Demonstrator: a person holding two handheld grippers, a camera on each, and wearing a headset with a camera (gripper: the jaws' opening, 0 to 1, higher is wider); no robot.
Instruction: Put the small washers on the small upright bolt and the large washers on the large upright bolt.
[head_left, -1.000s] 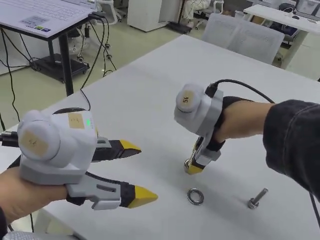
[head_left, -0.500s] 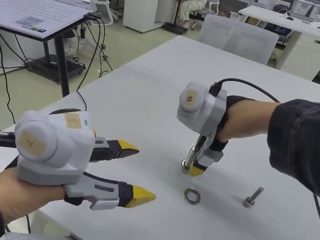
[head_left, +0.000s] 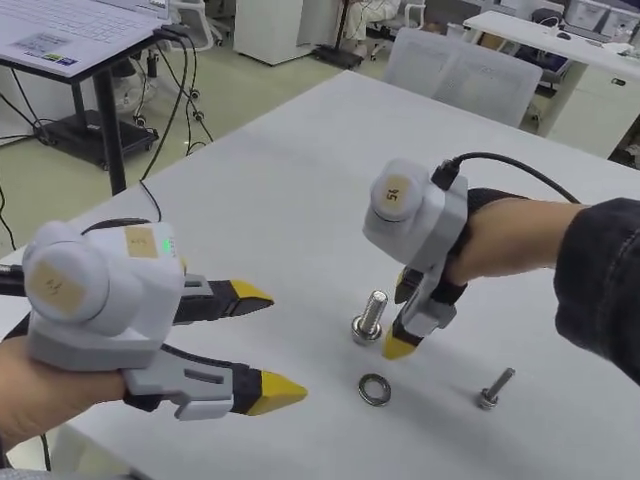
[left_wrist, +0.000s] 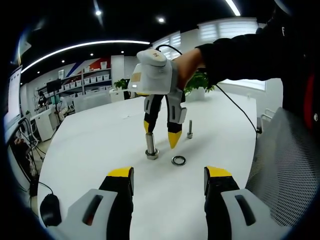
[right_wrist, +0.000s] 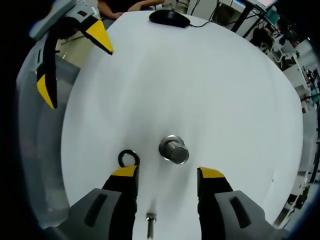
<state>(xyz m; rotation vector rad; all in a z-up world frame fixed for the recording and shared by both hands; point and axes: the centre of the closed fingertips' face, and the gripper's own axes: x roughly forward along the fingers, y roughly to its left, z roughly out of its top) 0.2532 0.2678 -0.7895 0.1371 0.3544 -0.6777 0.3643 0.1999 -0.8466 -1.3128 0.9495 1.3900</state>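
Right tool (head_left: 400, 318), now open and empty beside the large bolt (head_left: 368, 318), seemingly leaves it upright; left tool (head_left: 270, 343) open, empty.

White table (head_left: 300, 170); in head view, an open laptop (head_left: 70, 25) sits on a black stand (head_left: 100, 110) at 10 o'clock, with cables (head_left: 180, 90) hanging beside it. Grey chair (head_left: 460, 70) at the table's far edge, 1 o'clock. Right gripper view: black wired mouse (right_wrist: 169, 18) on the table at 12 o'clock.
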